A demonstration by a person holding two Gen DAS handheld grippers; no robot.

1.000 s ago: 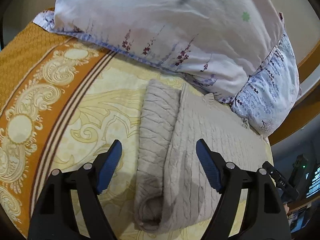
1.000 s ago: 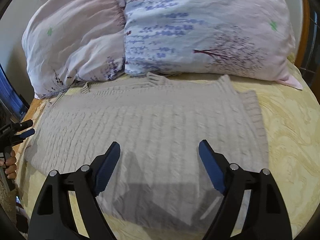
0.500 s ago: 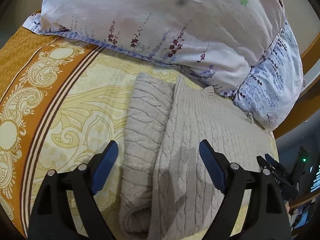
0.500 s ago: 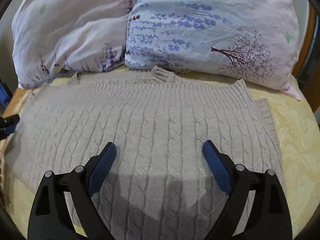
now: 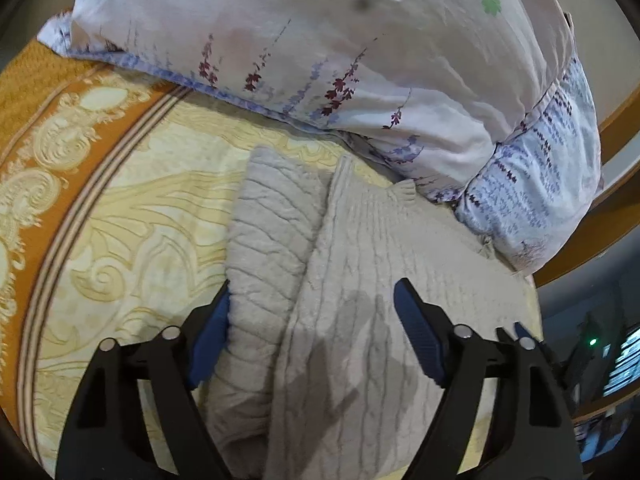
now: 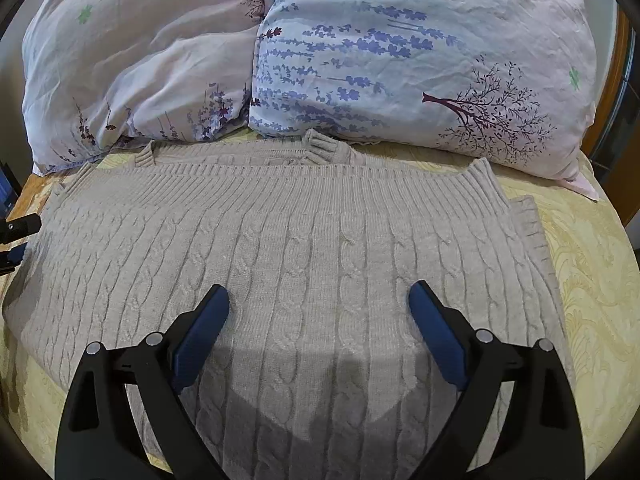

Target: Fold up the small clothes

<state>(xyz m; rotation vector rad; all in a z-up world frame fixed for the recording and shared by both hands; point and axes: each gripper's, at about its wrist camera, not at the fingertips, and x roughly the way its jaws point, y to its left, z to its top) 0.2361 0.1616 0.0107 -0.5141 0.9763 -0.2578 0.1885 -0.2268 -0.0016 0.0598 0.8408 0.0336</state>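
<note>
A beige cable-knit sweater (image 6: 312,248) lies flat on the bed in front of the pillows. In the left wrist view its sleeve (image 5: 268,248) lies folded along the left side of the body (image 5: 360,320). My left gripper (image 5: 312,320) is open and low over the sleeve and body edge, its left pad beside the sleeve. My right gripper (image 6: 318,320) is open just above the middle of the sweater, holding nothing. The tip of the left gripper (image 6: 16,232) shows at the left edge of the right wrist view.
Two floral pillows (image 6: 400,52) (image 6: 132,64) lean against the headboard just behind the sweater. The bedspread (image 5: 100,200) is yellow with an orange patterned border. A wooden bed frame (image 5: 600,216) runs at the right.
Both grippers have moved forward and lower over the sweater. The left gripper now straddles the folded sleeve edge. Both stay open.
</note>
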